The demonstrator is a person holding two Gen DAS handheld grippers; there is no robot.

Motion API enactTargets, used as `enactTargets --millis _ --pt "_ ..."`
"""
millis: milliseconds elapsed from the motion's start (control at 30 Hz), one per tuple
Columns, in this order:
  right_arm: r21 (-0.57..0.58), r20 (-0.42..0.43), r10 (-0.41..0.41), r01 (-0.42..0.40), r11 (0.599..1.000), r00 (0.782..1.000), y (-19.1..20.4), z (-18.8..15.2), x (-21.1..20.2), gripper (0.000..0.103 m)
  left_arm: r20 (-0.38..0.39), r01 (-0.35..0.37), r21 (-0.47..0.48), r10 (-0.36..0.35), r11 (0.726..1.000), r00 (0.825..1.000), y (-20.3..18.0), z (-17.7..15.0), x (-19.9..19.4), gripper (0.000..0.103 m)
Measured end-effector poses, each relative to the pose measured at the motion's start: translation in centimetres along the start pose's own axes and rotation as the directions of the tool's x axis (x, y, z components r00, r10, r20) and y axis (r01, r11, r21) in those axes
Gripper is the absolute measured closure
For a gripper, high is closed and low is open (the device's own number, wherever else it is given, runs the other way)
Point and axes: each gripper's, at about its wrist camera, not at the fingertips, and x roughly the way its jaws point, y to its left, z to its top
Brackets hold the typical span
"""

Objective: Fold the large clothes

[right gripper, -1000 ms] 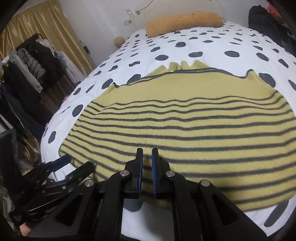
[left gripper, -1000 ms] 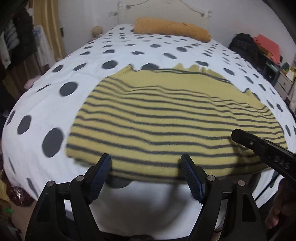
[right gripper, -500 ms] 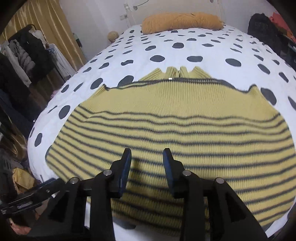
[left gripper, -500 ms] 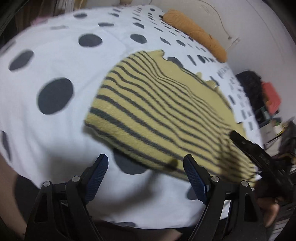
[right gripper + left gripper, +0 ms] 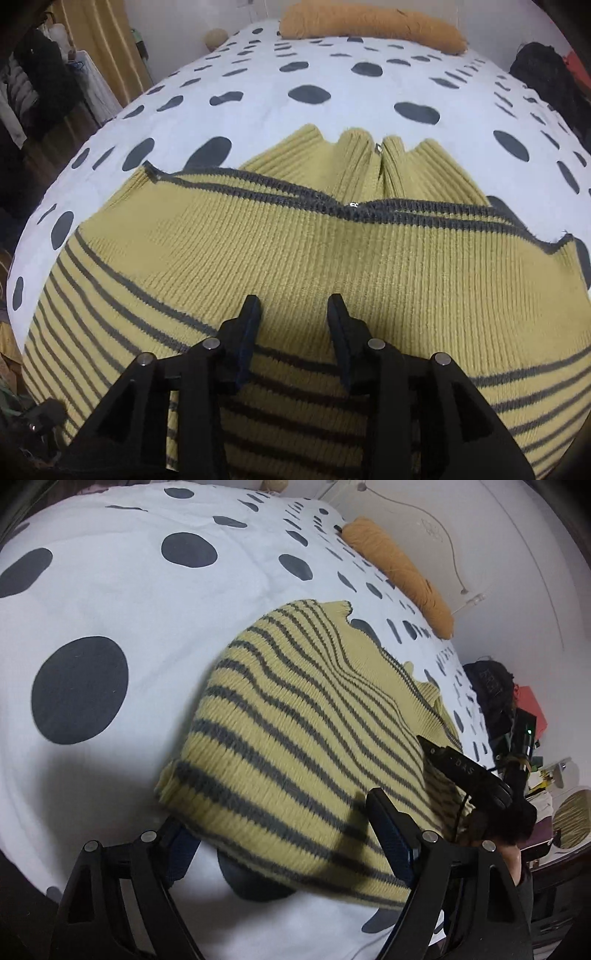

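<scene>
A yellow knit sweater with grey stripes [image 5: 295, 731] lies folded flat on the white bed with dark dots [image 5: 110, 590]. My left gripper [image 5: 280, 834] is open at the sweater's near left corner, one finger under the edge and one over it. My right gripper [image 5: 293, 314] is open, low over the middle of the sweater [image 5: 314, 258]. The sweater's zip collar [image 5: 376, 162] points toward the far side. The right gripper also shows in the left wrist view [image 5: 465, 771], over the sweater's right part.
An orange pillow [image 5: 369, 22] lies at the head of the bed. Hanging clothes and a gold curtain [image 5: 92, 55] stand on the left. A black bag [image 5: 491, 690] and clutter sit beside the bed on the right.
My right gripper has opened and moved forward over the sweater's middle. My left gripper has swung to the sweater's left corner and closed in on its edge.
</scene>
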Motion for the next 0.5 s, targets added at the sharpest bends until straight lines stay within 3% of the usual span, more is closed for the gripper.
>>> enactTargets --millis 133,200,233,333,500 --pt "-0.002 -0.005 0.021 -0.021 1.0 1.0 -0.2 -0.3 -0.3 0.061 0.038 0.057 -0.056 -0.054 0.997 0.998 0.7 0.4 0.0 0.018" --pt "0.011 -0.002 0.036 -0.036 0.999 0.999 -0.5 -0.4 -0.4 0.061 0.055 0.044 -0.074 -0.04 0.996 0.998 1.1 0.4 -0.2 0.031" --pt "0.013 -0.002 0.037 -0.037 0.999 0.999 -0.5 -0.4 -0.4 0.061 0.06 0.017 -0.066 -0.013 0.998 0.998 1.2 0.2 -0.4 0.049" --pt "0.004 -0.002 0.029 -0.029 1.0 1.0 -0.3 -0.4 -0.5 0.061 0.063 0.046 -0.084 -0.041 0.995 0.997 1.7 0.1 -0.6 0.066" --pt "0.019 -0.001 0.046 -0.046 0.999 0.999 -0.6 -0.2 -0.3 0.06 0.09 0.067 -0.081 -0.06 0.994 0.994 1.1 0.0 -1.6 0.075"
